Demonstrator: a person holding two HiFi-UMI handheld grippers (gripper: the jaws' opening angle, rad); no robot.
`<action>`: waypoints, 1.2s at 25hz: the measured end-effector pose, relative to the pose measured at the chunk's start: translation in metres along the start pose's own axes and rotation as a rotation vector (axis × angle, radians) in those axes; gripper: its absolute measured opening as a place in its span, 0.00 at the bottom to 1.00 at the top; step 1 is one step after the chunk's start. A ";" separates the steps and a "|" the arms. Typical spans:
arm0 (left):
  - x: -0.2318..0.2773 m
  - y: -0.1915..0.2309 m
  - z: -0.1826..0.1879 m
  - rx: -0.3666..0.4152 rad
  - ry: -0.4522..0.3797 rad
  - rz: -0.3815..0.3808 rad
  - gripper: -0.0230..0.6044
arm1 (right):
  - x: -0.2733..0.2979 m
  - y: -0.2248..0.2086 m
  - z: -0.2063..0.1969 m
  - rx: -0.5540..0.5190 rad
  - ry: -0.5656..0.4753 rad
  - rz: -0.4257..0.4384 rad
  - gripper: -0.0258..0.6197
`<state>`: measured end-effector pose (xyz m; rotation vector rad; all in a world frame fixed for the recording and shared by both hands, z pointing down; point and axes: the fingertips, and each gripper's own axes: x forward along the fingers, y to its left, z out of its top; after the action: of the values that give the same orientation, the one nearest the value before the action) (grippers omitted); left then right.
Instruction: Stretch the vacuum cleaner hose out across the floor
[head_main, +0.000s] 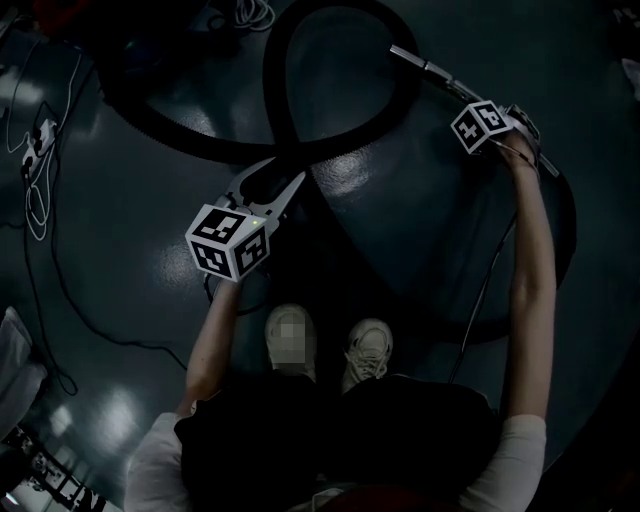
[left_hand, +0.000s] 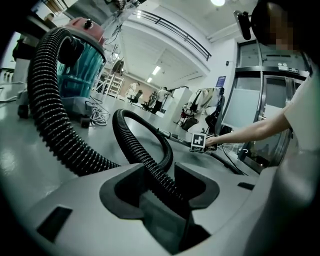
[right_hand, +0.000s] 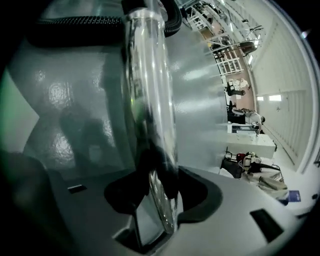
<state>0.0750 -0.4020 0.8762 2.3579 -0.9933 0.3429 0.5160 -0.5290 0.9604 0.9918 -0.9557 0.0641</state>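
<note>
Two grips show. The left gripper (left_hand: 165, 189) has its jaws closed round the black ribbed hose (left_hand: 47, 125), which loops away ahead of it towards the vacuum cleaner (left_hand: 80, 60). The right gripper (right_hand: 161, 200) clamps the shiny wand tube (right_hand: 150, 100), whose far end is cut off. In the head view the hose's curve beyond both grippers is hard to trace against the dark floor (head_main: 150, 260).

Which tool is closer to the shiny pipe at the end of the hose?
Right. The right tool is clamped on the shiny pipe itself. The left tool grips the black hose where it crosses itself, apart from the pipe.
</note>
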 end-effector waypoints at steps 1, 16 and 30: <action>0.001 0.000 0.001 0.003 -0.002 0.005 0.34 | 0.000 0.002 0.000 -0.009 -0.005 0.004 0.29; 0.000 -0.005 0.004 -0.016 0.004 0.012 0.34 | -0.038 -0.011 0.016 0.185 -0.028 0.241 0.41; -0.003 -0.020 0.010 0.085 0.001 0.020 0.34 | -0.174 0.008 0.064 -0.033 -0.542 0.233 0.41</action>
<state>0.0869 -0.3945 0.8591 2.4252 -1.0211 0.4016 0.3643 -0.5088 0.8554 0.8774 -1.5625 -0.0284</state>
